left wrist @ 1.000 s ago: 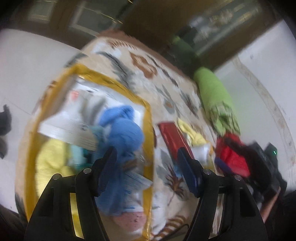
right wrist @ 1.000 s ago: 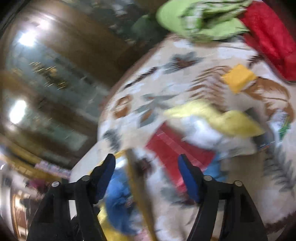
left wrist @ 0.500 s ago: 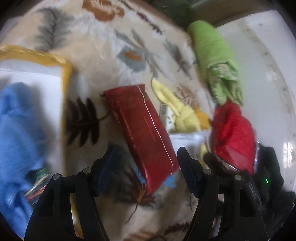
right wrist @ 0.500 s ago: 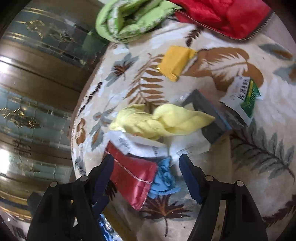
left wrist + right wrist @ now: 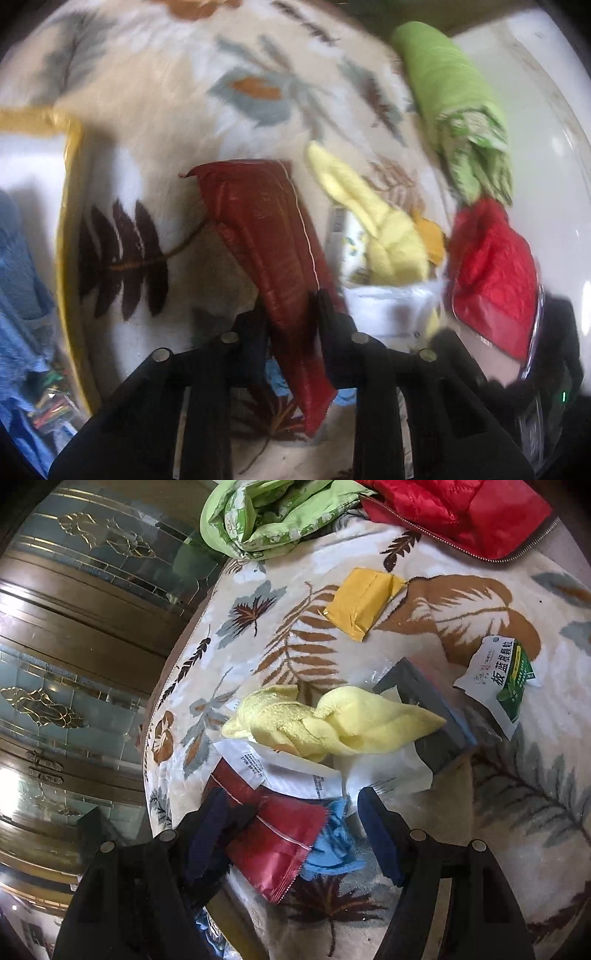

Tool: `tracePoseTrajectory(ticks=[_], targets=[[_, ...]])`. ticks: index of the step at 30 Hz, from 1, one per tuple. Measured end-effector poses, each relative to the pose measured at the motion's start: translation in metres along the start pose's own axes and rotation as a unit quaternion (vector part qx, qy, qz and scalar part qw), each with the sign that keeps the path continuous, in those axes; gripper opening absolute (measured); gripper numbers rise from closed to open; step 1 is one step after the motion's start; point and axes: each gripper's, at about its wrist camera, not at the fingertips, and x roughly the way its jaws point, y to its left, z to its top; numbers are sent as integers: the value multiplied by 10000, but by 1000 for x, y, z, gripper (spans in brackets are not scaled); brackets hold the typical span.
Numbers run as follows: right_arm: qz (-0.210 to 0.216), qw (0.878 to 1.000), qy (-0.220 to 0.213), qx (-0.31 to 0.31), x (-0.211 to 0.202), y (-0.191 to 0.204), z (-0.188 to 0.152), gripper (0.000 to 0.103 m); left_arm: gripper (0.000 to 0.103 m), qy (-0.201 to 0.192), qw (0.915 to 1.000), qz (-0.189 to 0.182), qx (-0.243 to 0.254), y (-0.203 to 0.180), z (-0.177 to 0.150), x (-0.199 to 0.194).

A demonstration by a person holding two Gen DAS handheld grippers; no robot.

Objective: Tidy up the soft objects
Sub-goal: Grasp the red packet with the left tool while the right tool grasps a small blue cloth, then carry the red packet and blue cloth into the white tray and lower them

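Note:
A dark red foil pouch (image 5: 273, 243) lies on the leaf-patterned blanket (image 5: 155, 122). My left gripper (image 5: 291, 317) is shut on the pouch's near end. The pouch also shows in the right wrist view (image 5: 277, 842), with the left gripper's fingers (image 5: 236, 819) on it. My right gripper (image 5: 295, 834) is open just above the pouch and a small blue cloth (image 5: 332, 845). A yellow towel (image 5: 325, 723) lies on white packets beyond. A yellow-rimmed bin (image 5: 70, 206) at the left holds a blue cloth (image 5: 18, 295).
A green rolled quilt (image 5: 266, 513) and a red padded jacket (image 5: 458, 509) lie at the far side. A yellow packet (image 5: 358, 605), a grey box (image 5: 428, 709) and a white-green sachet (image 5: 502, 679) lie on the blanket. Glass cabinet doors stand at the left.
My left gripper swung from over the bin to the red pouch and closed on it. My right gripper moved nearer to the pouch and blue cloth, staying open.

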Motion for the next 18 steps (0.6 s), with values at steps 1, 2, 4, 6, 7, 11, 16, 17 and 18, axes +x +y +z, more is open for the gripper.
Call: tracePoseTrajectory(ticks=[1,2,4,6,7,11,16,17,18], targets=[[15,10000,-24,13,-1,-1,0,73,20,8,10000,-47,49,0,-2,-4],[41,10000,-34,16,-2,-1,0,73,20,-2,9998,-162,141,0,-5,-9],[116,9999,-21,-17,-3,1,-1,73,19,-77,9990,-372,217,2,-8,-22],[118,9999,37,-98,-1,4,-2,73,18,-147,9982,-562,171,8,-9,-36],[174,9997,108,-130,1,6,-2,73,18,-195,9970,-739,111,16,-9,-48],[-70,9986,447,-257,12,11,-8,73,18,-415,9918,-1202,-105,45,-16,-92],[-627,9938,897,-205,31,7,-13,69,18,-724,9876,-1391,-108,79,-41,-151],[-682,9923,1007,-229,36,8,-15,68,18,-754,9871,-1406,-99,85,-46,-159],[-718,9906,1140,-255,41,8,-16,66,18,-782,9868,-1417,-102,92,-51,-165]])
